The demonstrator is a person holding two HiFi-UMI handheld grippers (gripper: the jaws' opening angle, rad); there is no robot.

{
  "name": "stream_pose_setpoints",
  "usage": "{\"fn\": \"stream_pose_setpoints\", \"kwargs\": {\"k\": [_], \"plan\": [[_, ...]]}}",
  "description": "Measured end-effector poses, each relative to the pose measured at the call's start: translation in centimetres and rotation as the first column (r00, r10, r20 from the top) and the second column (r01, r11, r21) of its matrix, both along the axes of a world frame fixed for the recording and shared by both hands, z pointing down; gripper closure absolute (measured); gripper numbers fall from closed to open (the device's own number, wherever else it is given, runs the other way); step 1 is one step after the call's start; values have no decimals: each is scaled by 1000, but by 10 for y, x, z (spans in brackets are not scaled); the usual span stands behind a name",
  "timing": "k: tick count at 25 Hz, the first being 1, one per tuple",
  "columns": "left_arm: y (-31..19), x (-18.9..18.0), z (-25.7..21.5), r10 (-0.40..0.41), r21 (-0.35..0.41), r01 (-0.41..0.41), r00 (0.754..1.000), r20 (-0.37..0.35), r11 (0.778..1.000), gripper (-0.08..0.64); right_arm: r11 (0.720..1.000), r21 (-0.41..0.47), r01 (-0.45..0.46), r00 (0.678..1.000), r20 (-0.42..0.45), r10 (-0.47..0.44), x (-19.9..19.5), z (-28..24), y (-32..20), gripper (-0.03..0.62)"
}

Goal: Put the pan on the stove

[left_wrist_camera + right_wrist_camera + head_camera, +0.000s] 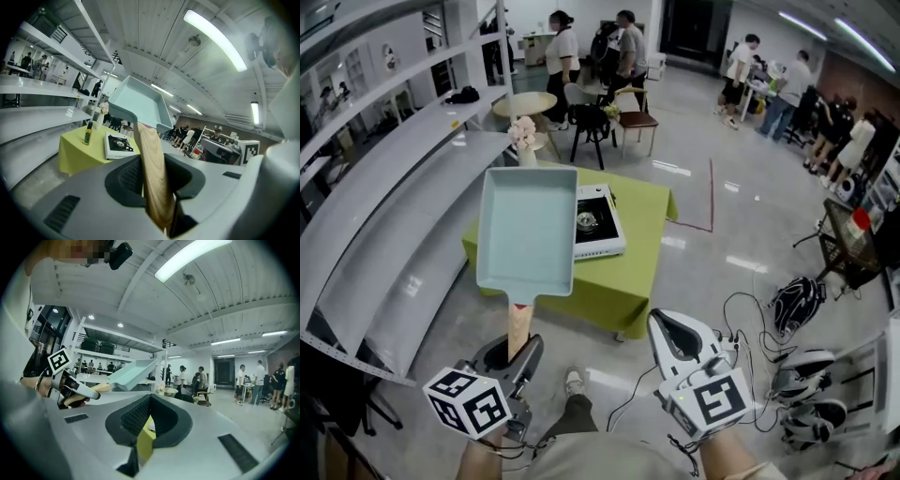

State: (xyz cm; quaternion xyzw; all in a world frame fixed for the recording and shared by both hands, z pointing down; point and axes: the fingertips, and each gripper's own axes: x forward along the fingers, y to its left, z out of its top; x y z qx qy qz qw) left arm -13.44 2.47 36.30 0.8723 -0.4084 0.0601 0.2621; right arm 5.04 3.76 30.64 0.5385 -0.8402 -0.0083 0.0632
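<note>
A pale teal rectangular pan (pixel 527 230) with a wooden handle (pixel 518 328) is held up in the air, in front of the green table (pixel 619 291). My left gripper (pixel 517 349) is shut on the handle's end. In the left gripper view the handle (pixel 152 178) runs up between the jaws of the left gripper (pixel 157 197) to the pan (pixel 138 105). A white portable stove (pixel 598 222) lies on the table, its burner bare. My right gripper (pixel 675 333) hovers to the right, shut and empty. In the right gripper view the right gripper (pixel 146 437) looks toward the pan (pixel 133 371).
A vase of flowers (pixel 525 141) stands at the table's far corner and a small bottle (pixel 88 133) stands beside the stove (pixel 118 145). Long white shelves (pixel 384 234) run along the left. Cables and a backpack (pixel 797 305) lie on the floor at right. Chairs and people are farther back.
</note>
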Motion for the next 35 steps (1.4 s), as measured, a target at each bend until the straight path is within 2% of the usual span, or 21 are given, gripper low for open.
{"fn": "stream_pose_setpoints", "kwargs": {"k": [8,14,24,29,35], "plan": [[-111,-18,16,39,-75,-39,999,-8,996,448,999,-38,-24,1000,-9,24,-22,7,-110,587],[-177,-25,26,78,-109,-78,997,-11,991,448,997,-61,-48,999,-18,47,-39,10,-178,586],[-238,-26,54,121,-185,-124,992,-32,975,448,991,-118,-67,997,-36,63,-60,28,-243,586],[-258,-18,68,107,-220,-111,994,-29,969,448,986,-152,-62,998,-41,57,-52,40,-263,586],[-281,5,86,67,-255,-68,998,-11,965,448,979,-203,-13,999,-41,5,-28,59,-291,586]]}}
